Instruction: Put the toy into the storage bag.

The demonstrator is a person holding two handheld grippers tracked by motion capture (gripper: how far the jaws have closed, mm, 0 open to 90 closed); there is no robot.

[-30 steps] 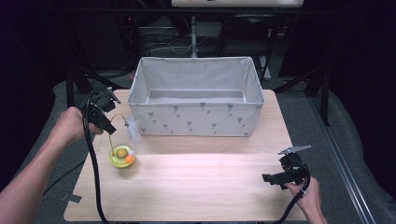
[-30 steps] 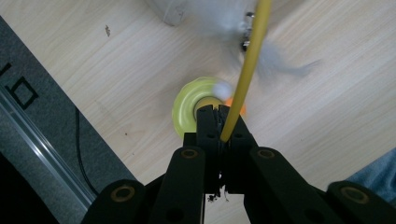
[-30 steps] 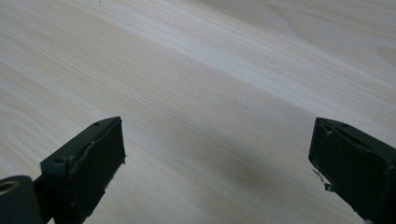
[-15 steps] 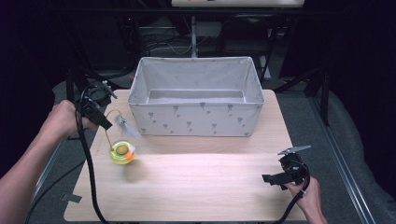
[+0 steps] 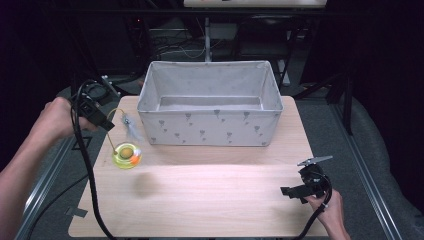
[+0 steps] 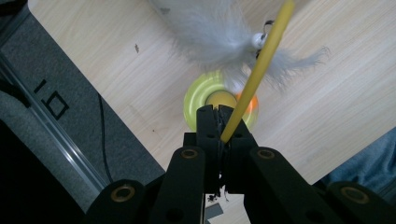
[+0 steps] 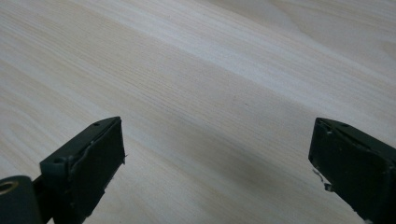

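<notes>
One toy (image 5: 126, 152) is lifted by its wand (image 6: 254, 70), pinched in my left gripper (image 6: 219, 116); bin (image 5: 210, 131) empty, right gripper (image 7: 217, 154) wide open, idle.

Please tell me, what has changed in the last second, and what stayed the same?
The left gripper, shut on the yellow wand, moved left and up, away from the round toy base. The feather went with it. The base seems to hang just above the table. The right gripper, open, and the fabric bin stayed in place.
</notes>
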